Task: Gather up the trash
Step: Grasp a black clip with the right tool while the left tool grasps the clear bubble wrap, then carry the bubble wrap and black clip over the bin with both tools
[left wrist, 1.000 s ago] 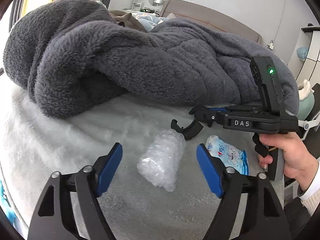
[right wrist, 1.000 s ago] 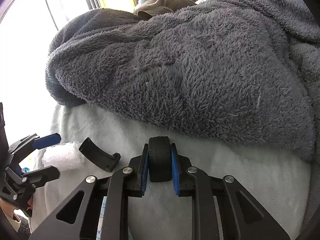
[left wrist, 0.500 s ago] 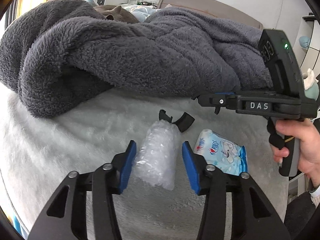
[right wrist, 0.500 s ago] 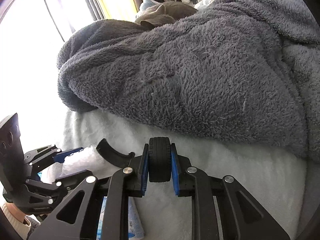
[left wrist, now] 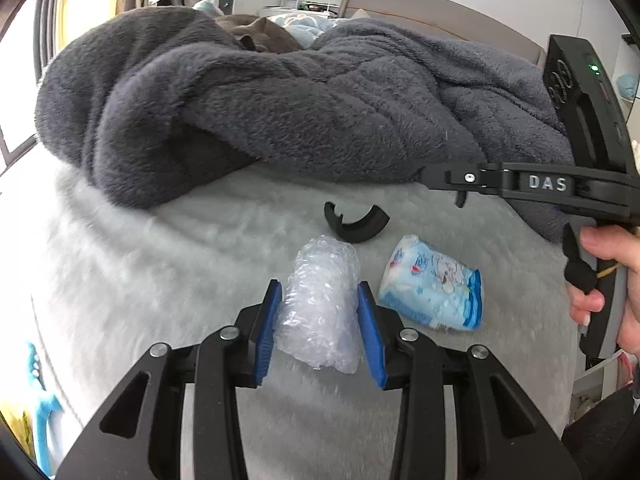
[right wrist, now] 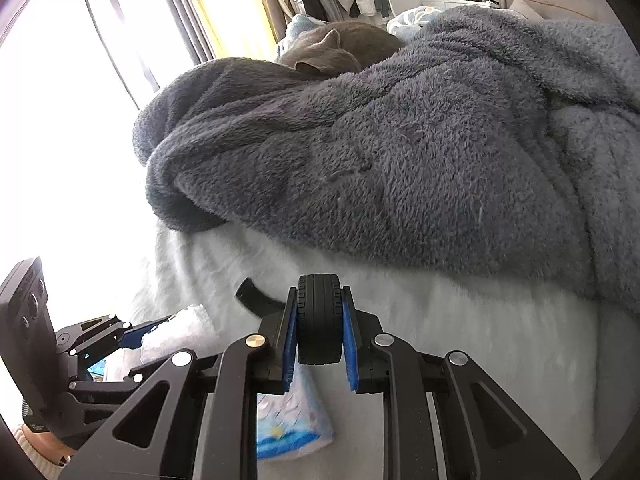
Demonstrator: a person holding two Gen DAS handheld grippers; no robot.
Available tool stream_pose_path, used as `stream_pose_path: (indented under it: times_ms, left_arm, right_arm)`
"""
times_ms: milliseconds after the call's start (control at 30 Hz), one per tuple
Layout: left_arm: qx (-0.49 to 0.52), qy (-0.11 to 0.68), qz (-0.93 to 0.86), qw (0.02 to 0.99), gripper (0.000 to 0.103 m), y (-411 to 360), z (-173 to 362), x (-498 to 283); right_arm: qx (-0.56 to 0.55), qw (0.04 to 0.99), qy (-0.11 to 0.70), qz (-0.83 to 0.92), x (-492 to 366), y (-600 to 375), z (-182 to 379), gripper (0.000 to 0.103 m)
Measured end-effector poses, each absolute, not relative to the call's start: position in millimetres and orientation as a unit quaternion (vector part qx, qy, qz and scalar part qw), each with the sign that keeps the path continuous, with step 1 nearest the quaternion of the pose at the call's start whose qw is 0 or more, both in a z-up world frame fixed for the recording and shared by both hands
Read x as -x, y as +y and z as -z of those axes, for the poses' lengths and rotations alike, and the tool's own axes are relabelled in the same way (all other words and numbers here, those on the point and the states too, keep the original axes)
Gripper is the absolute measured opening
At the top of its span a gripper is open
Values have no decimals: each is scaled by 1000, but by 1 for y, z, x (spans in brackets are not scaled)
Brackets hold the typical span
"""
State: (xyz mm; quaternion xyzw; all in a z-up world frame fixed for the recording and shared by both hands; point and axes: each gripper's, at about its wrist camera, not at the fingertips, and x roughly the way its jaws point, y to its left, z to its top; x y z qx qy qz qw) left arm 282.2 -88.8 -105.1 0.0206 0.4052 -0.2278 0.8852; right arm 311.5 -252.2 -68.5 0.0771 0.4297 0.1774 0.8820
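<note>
Two claws work over our bed, whose pale furry cover fills the lower half of both views. Heaped across the far side lies a dark grey fleece blanket, with a grey cat curled up beyond it. On the cover in front of the blanket we see a light blue wrapper lying flat, just right of our left claw. Our left claw is closing its blue pads on a roll of bubble wrap, and both pads press against its sides. Just past the roll rests a curved black plastic piece, apart from it. Our right claw is clenched on a small black wheel, held upright between its pads above the bed cover.
</note>
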Motion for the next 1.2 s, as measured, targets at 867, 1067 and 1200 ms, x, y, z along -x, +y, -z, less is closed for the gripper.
stream_pose_path:
  times_ms: [867, 1067, 1200]
  left_arm:
    - [40, 418, 93, 903, 41, 5, 97, -180]
    - [65, 433, 55, 897, 41, 38, 105, -158]
    - [64, 442, 37, 894, 41, 58, 114, -147]
  right_arm:
    - [-53, 881, 413, -225, -190, -156, 34, 20]
    - [-51, 879, 405, -246, -169, -134, 24, 20]
    - [-38, 875, 403, -264, -157, -112, 21, 20]
